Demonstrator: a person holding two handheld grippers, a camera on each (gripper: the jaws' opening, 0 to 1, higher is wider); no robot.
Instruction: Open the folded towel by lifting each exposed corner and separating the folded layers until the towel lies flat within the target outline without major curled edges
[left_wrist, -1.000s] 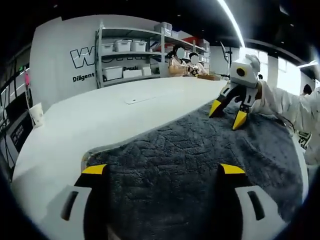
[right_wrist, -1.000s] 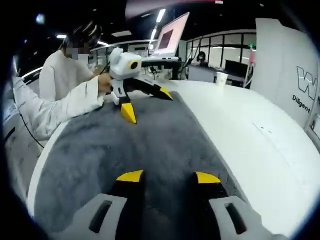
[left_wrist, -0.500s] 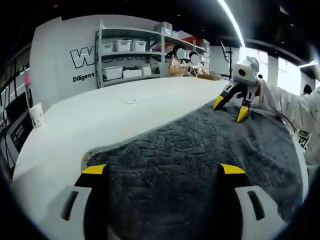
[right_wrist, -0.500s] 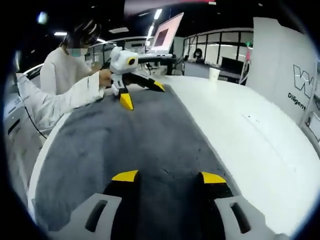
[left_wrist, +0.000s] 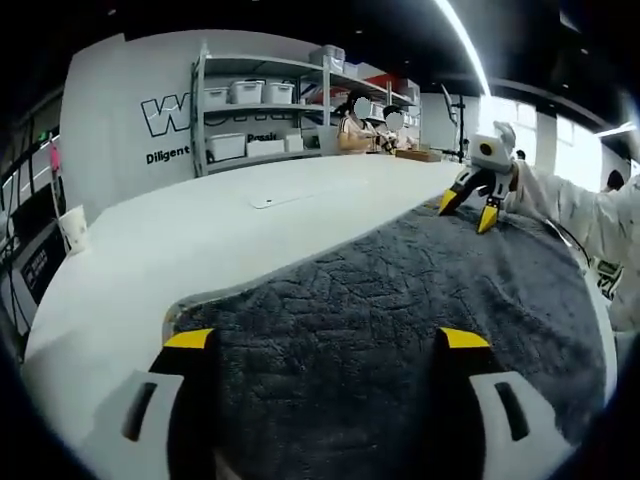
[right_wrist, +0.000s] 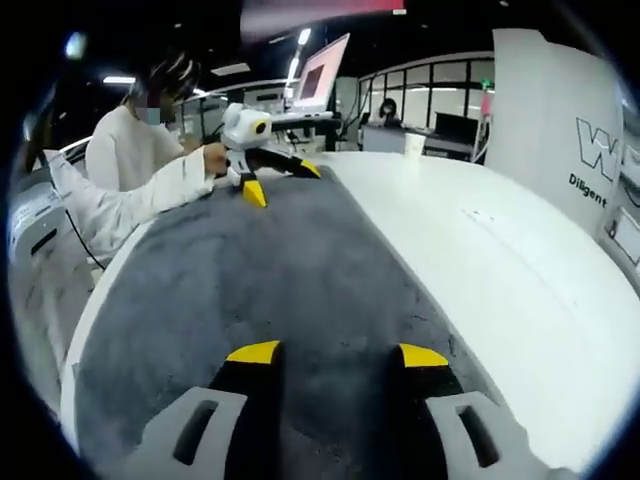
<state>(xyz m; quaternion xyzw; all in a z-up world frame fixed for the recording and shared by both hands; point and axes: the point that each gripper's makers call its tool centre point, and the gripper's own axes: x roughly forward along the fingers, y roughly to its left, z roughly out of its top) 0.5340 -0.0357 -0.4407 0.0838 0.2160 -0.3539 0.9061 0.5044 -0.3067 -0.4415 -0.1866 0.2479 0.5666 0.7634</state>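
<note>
The towel (left_wrist: 400, 300) lies spread on the surface (left_wrist: 200, 230), one tool (left_wrist: 325, 345) over each end. A shelf (left_wrist: 260, 110) stands beyond the left tool; a cup (right_wrist: 414, 145) beyond the right tool (right_wrist: 335, 355).

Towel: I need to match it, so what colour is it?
Dark grey towel, clearest in the left gripper view.

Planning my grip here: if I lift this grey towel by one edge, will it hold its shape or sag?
The towel will probably sag: it lies limp and flat against the table. Its thick, textured pile suggests some weight and good grip, so the jaws should hardly slip.
</note>
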